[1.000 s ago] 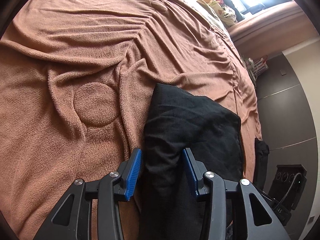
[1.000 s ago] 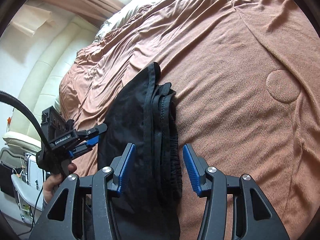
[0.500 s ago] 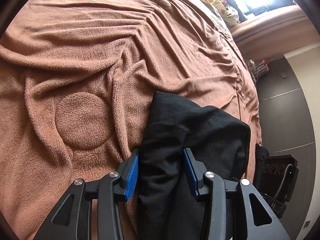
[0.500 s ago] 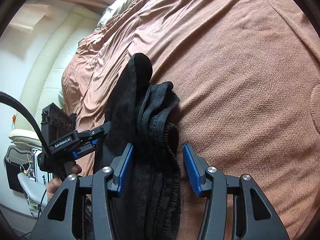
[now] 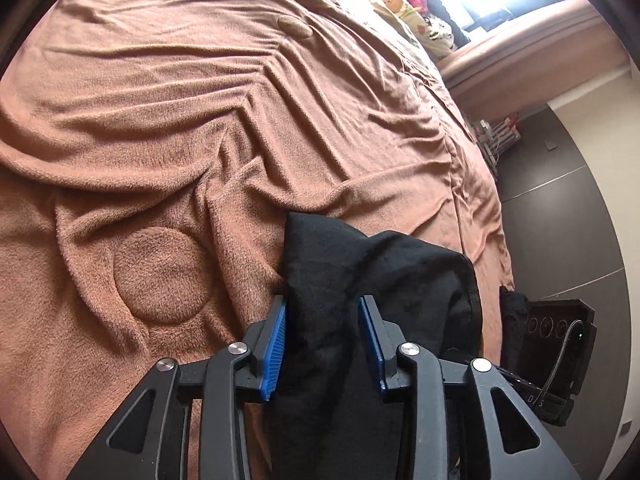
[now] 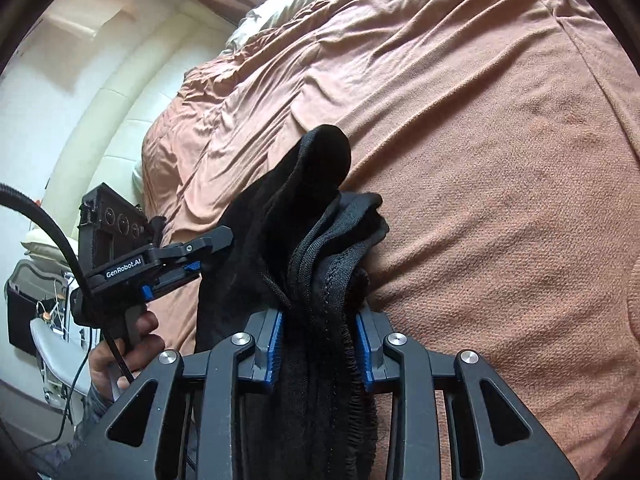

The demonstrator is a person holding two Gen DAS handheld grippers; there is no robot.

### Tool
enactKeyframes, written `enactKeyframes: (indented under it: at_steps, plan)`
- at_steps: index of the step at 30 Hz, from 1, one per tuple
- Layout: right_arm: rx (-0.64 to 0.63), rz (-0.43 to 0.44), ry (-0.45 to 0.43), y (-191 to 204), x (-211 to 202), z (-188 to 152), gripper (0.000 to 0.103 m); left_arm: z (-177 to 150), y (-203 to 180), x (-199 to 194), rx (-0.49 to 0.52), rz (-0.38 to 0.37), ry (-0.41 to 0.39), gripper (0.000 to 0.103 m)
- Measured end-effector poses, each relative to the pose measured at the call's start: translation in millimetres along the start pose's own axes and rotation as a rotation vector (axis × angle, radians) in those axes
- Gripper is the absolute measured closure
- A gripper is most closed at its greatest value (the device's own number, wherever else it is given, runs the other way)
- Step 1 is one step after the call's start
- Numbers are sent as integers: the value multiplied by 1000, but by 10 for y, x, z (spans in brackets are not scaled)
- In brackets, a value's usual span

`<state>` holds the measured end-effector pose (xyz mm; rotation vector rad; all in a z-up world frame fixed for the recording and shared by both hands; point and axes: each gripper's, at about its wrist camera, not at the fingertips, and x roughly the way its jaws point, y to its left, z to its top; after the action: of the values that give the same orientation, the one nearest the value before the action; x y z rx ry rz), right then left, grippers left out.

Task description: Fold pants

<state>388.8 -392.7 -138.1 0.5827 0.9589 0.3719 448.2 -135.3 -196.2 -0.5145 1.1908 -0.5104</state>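
The black pants [image 5: 360, 280] are bunched and lifted over a brown fleece blanket [image 5: 180, 140] on a bed. My left gripper [image 5: 322, 312] is shut on one thick fold of the pants. My right gripper [image 6: 320, 324] is shut on the elastic waistband end of the pants [image 6: 320, 240], whose layered edges stick up between the blue pads. The left gripper [image 6: 192, 252] also shows in the right wrist view, at the left, held by a hand and pinching the same cloth.
The blanket [image 6: 480, 160] covers the whole bed, with round quilted marks [image 5: 160, 276]. Pillows and soft toys [image 5: 404, 4] lie at the far end. A dark floor [image 5: 560, 220] runs beside the bed. A cream padded headboard [image 6: 120, 100] is at left.
Both grippers closed from open onto the pants, and the cloth has risen off the blanket and bunched up between them.
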Motion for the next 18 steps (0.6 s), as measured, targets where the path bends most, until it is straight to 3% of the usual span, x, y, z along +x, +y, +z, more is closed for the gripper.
enactKeyframes:
  at_steps: [4,9,18]
  plan:
    - [52,0,23,-61,13,1,50,-95,82,28,-16,2,31,57]
    - [59,49,39,-64,45,61,44,-153,118,89,-14,3,42,57]
    - [58,76,55,-159,156,138,44,-123,59,172,17,-5,31,57]
